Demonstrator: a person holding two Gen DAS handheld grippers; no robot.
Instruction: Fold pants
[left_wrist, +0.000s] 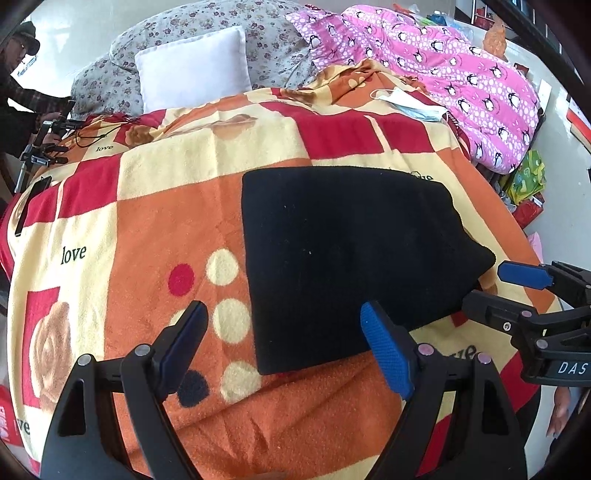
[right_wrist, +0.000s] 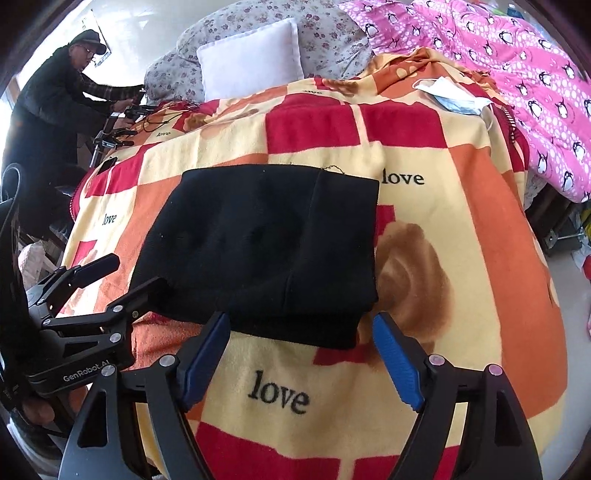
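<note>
Between your jaws nothing is gripped: the left gripper (left_wrist: 284, 328) and right gripper (right_wrist: 301, 339) both gape wide over the bed (right_wrist: 480, 206), just short of the folded black pants (right_wrist: 266, 240) lying mid-blanket (left_wrist: 147, 221), toward its near edge.

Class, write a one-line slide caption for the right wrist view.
Folded black pants lie on a patterned "love" blanket, with the open right tongs empty at their near edge.
</note>
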